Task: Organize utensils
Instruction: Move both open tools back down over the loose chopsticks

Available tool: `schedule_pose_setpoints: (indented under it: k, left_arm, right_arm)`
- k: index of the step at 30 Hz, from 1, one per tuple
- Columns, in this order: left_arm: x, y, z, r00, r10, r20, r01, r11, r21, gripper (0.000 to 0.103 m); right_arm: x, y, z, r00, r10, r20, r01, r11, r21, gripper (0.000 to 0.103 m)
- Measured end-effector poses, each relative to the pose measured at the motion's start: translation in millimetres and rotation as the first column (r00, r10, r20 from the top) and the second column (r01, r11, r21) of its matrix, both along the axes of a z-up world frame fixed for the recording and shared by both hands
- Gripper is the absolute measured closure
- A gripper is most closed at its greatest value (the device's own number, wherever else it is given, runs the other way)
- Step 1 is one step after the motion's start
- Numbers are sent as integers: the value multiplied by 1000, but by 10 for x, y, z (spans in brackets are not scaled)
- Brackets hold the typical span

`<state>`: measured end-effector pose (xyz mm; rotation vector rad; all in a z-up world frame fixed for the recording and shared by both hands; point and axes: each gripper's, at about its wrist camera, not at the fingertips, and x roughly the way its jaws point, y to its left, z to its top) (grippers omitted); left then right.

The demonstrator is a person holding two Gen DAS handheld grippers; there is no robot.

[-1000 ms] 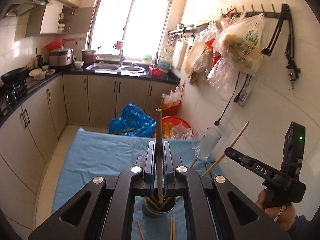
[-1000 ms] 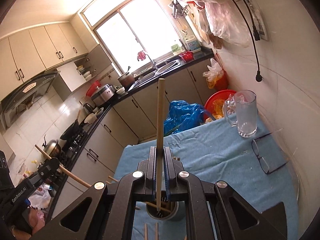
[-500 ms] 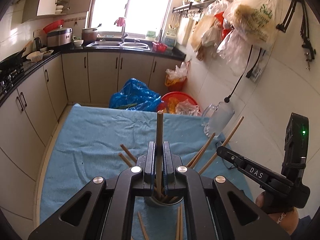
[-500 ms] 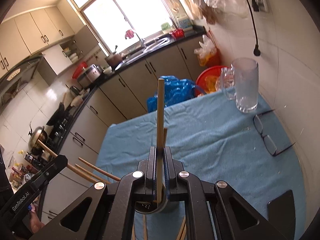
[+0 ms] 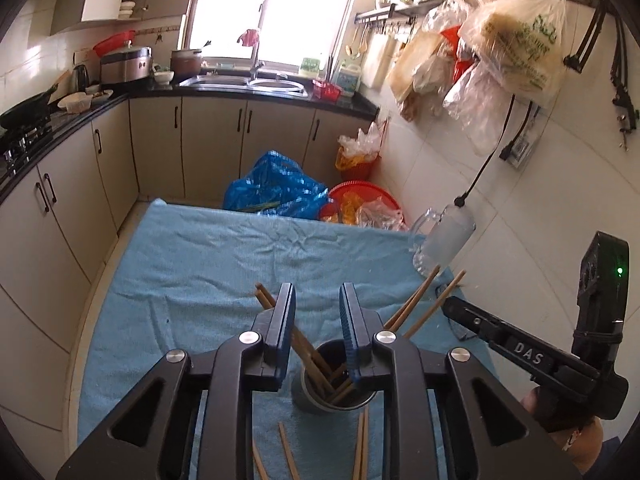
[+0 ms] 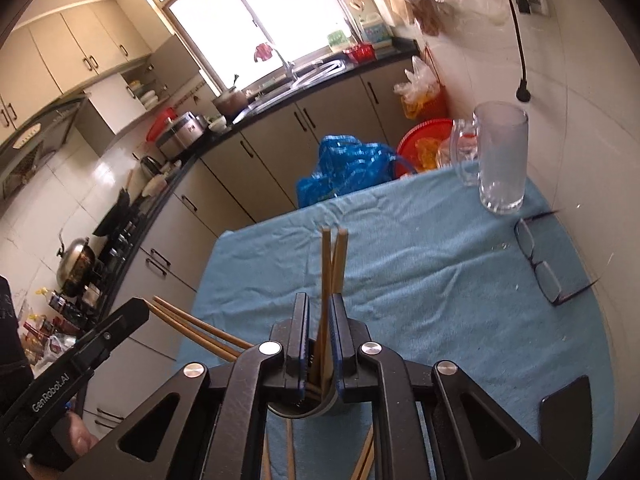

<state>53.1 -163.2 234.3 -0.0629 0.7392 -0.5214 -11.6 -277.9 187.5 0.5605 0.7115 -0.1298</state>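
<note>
A grey metal holder cup (image 5: 332,394) stands on the blue cloth (image 5: 224,264) and holds several wooden chopsticks (image 5: 416,304) that lean outward. My left gripper (image 5: 316,300) hangs just above the cup with its jaws open and nothing between them. My right gripper (image 6: 320,304) is also over the cup (image 6: 300,410); its jaws stand slightly apart around two upright chopsticks (image 6: 334,264) that rest in the cup. Loose chopsticks (image 5: 360,448) lie on the cloth in front of the cup. The right gripper shows at the right of the left wrist view (image 5: 452,304).
A glass mug (image 6: 500,164) stands at the table's far right corner, with eyeglasses (image 6: 540,264) beside it near the wall. Beyond the table are a blue bag (image 5: 276,192), a red basin (image 5: 360,204), cabinets and the sink counter (image 5: 248,84).
Both grippers came down over the cup with a chopstick each. The left jaws opened and let its chopstick into the cup. The right jaws have loosened around theirs.
</note>
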Motion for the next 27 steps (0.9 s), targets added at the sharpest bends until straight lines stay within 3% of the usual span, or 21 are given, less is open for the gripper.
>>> schedule_pose_setpoints:
  k: [6, 10, 14, 17, 20, 27]
  left_arm:
    - [-182, 236, 216, 999, 20, 43, -18, 999, -44, 74]
    - [-338, 456, 163, 998, 46, 34, -44, 997, -58, 72]
    - [-509, 628, -181, 998, 56, -40, -57, 998, -41, 71]
    - [-608, 706, -581, 988, 64, -138, -64, 998, -2, 71]
    - [-666, 791, -986, 961, 75, -267, -77, 997, 4, 71]
    - [-769, 902, -1494, 913, 88, -398, -74, 996, 50, 71]
  right_arm:
    - [-330, -123, 145, 998, -51, 28, 50, 999, 19, 77]
    - [-507, -122, 12, 998, -55, -23, 56, 998, 28, 69]
    - [-670, -29, -322, 993, -39, -113, 44, 998, 41, 64]
    - [-806, 61, -698, 980, -26, -200, 46, 994, 97, 64]
    - [-913, 175, -1009, 962, -2, -273, 37, 992, 123, 64]
    - [-979, 249, -1319, 936, 18, -351, 45, 985, 169, 68]
